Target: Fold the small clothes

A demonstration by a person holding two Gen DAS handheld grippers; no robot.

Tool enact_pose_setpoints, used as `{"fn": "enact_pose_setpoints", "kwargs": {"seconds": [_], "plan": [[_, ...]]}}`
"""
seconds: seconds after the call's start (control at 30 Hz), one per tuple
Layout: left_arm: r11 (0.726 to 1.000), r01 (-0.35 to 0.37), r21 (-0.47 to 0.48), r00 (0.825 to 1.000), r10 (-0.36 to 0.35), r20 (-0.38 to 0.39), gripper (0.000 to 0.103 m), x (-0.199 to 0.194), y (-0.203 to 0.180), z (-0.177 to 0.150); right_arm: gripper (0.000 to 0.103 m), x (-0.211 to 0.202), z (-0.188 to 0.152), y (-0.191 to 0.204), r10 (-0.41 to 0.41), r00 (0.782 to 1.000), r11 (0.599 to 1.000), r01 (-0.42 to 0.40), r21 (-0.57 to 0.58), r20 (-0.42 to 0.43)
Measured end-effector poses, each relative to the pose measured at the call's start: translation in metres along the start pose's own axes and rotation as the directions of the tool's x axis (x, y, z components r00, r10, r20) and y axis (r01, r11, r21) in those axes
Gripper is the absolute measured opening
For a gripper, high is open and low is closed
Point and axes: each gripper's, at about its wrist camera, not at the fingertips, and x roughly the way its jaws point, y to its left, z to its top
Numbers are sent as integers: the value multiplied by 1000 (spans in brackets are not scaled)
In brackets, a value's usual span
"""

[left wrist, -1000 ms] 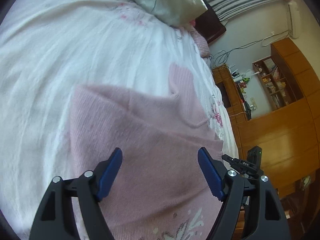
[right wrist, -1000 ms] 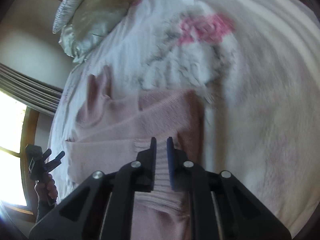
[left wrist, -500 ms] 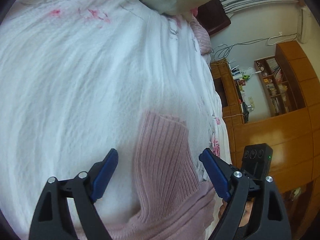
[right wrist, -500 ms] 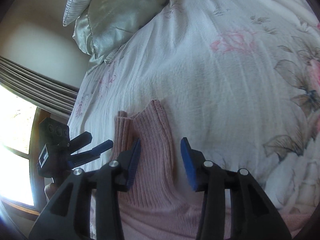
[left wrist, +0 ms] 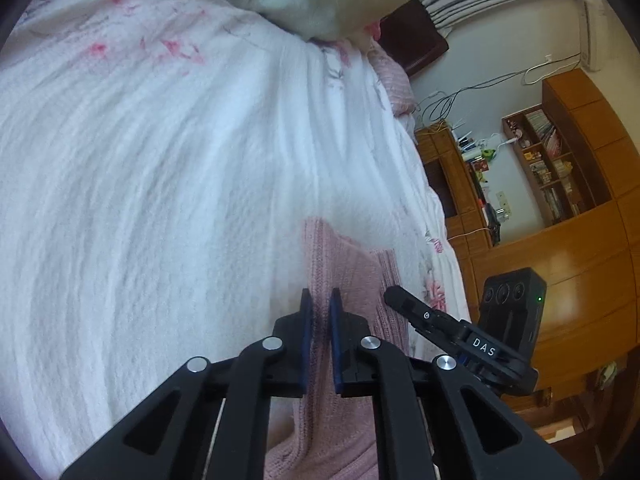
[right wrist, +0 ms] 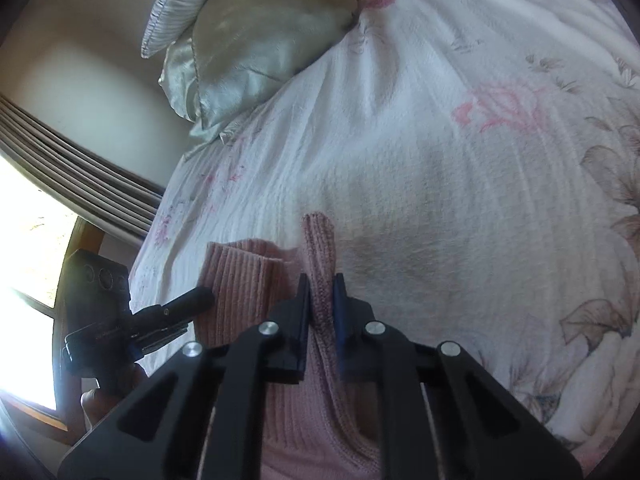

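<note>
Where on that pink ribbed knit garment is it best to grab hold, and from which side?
Probably at the ribbed end band, coming in low from the near edge, as both do now. The pink ribbed knit garment lies flat on the white floral bedspread, so only raised edge folds fit between fingers: the left gripper and right gripper each pinch one.

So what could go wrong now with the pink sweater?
Each tool pinches only a thin ribbed edge of the pink sweater: the left tool and the right tool. The knit might slip out when lifted. The two tools sit close together, so they might bump. The sweater also lies near the side of the bed, so it might slide off.
</note>
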Motion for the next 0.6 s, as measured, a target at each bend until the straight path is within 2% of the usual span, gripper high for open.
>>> {"fn": "enact_pose_setpoints", "kwargs": {"seconds": [0.2,0.27,0.37,0.43,0.47,0.5,0.6], "plan": [[994,63,89,996,-69,62,7,-53,-39,-28,9,-72,-19,21,92,993,996,-90,-22,69],[989,74,131,994,-84,71,7,-70,-51,-50,9,-97,-38,31,114,990,992,-110,-56,82],[981,71,183,997,-76,25,10,-86,-58,-94,11,-122,-80,39,148,988,986,-143,-90,51],[977,61,204,998,-63,3,25,-101,-54,-129,17,-127,-116,39,134,991,986,-133,-105,4],[976,32,216,999,-34,3,43,-109,-50,-146,22,-128,-132,38,119,993,987,-119,-109,-10],[975,0,223,1000,-1,8,53,-116,-46,-160,30,-131,-150,33,108,994,988,-110,-106,-30],[986,-17,165,1000,20,-14,55,-133,-25,-189,35,-140,-183,17,86,995,994,-89,-65,-54]]}}
